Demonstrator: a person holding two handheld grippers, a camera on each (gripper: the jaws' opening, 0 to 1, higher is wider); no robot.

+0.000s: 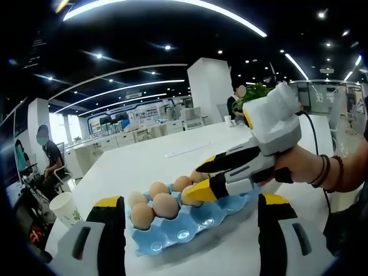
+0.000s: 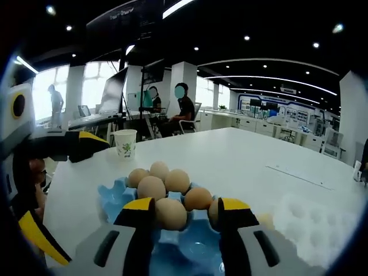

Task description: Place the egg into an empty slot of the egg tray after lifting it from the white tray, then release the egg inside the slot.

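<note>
Right claw (image 1: 198, 179) over seven eggs (image 2: 152, 187) in blue tray (image 2: 112, 195).

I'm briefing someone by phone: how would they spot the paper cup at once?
Start from the big white table with the blue egg tray of brown eggs. Look past the tray toward the table's edge: the paper cup stands upright there, apart from the tray. It is white with a small green print, the one tall item on the table.
</note>
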